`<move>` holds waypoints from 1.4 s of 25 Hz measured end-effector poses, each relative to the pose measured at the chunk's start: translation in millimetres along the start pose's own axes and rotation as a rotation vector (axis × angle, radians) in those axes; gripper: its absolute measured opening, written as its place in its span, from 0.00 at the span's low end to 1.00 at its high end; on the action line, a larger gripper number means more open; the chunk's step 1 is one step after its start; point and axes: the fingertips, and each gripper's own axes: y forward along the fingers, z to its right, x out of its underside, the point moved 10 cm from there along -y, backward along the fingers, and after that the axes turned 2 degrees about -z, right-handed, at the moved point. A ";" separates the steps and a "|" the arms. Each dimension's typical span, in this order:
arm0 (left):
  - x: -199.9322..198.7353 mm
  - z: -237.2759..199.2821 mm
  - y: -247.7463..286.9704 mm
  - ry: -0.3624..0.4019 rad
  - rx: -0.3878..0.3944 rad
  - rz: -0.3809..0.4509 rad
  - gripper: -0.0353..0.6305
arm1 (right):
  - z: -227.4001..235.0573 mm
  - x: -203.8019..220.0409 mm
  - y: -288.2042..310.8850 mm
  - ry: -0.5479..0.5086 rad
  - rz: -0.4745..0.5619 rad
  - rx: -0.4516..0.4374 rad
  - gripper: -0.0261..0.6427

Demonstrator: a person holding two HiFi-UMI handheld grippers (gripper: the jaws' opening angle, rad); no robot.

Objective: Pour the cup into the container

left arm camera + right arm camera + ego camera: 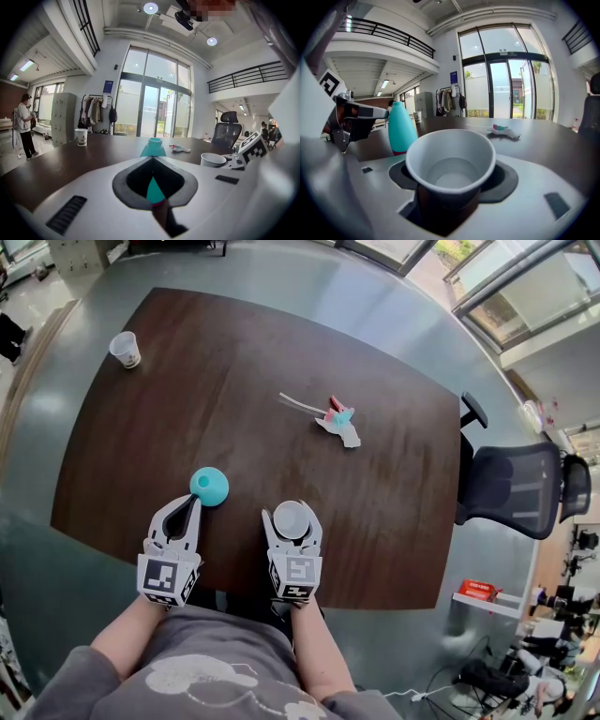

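The right tongs were closed round the sides of a white paper cup, near the teal bottle and to its right. The bottle stood upright on the brown counter. The left tongs were pressed together and empty, with their tips just short of the bottle's near side. A second paper cup stood well beyond the bottle, to its left.

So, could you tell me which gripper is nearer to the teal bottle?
Left. The left gripper points at the teal bottle, its closed tips right beside it. The right gripper sits further off to the bottle's right, around the white cup.
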 end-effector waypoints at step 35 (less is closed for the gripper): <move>28.3 -10.5 49.1 0.030 0.159 -0.088 0.76 | -1.7 -0.9 -0.6 0.008 -0.002 0.025 0.49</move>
